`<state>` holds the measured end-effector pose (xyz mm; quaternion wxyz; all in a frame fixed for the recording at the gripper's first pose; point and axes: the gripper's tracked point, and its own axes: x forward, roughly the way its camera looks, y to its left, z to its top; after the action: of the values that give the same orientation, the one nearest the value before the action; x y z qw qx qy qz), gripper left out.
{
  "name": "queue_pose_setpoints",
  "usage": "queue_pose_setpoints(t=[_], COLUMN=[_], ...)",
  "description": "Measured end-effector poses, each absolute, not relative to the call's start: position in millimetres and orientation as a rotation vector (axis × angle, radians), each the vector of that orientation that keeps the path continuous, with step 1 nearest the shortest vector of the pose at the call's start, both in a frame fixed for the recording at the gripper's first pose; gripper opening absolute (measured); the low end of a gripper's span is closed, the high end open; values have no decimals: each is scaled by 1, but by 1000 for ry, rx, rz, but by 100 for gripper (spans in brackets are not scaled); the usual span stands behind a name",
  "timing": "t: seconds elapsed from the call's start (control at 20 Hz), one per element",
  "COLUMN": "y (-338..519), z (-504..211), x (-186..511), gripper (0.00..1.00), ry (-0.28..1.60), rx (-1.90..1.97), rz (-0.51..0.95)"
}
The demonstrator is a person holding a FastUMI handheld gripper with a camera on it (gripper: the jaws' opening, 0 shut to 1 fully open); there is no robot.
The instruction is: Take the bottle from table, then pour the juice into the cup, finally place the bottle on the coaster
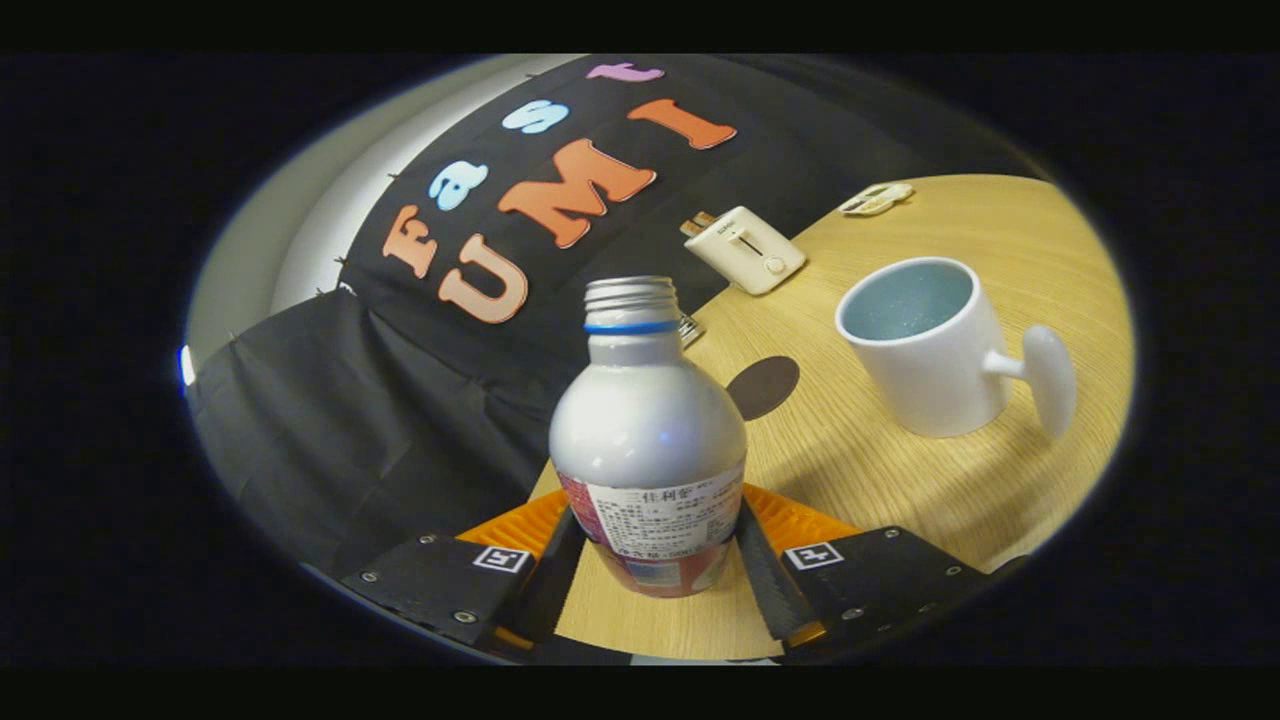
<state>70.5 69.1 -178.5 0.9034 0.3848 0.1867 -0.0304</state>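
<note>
1. The hand-held gripper (652, 560) is closed on the bottle (648, 440), one finger pressing each side of the labelled lower body; the view is tilted, so the bottle seems to be lifted and leaning toward the pour
2. The bottle sits between the fingers, with the desk (900, 480) behind and beneath it. Its cap is off, bare threads and a blue ring showing at the neck
3. The cup (925, 345), a white mug with a pale blue inside, stands on the desk beyond the fingers and off to one side, well apart from the bottle, handle turned away from it
4. The coaster (763, 386), a dark round disc, lies flat on the desk just behind the bottle's shoulder, between bottle and cup
5. Handling, as a judgement: the body looks like smooth metal, stiff but slippery, so the paper label band is the sensible place to hold it. Weight depends on the fill, and an open neck will spill if tipped fast
6. Hard to tell: the juice level is hidden by the opaque wall, and the bottle's base is partly masked by the fingers. The cup's inside looks empty, though its bottom is not fully seen
7. A small white toaster (745, 248) stands at the far edge of the desk
</note>
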Motion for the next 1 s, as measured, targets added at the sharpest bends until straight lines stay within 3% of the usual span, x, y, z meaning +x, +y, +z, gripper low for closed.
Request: queue_pose_setpoints(t=[1.0], y=[72], z=[-170], x=[57], gripper=[77], ry=[457], rx=[1336], rz=[1])
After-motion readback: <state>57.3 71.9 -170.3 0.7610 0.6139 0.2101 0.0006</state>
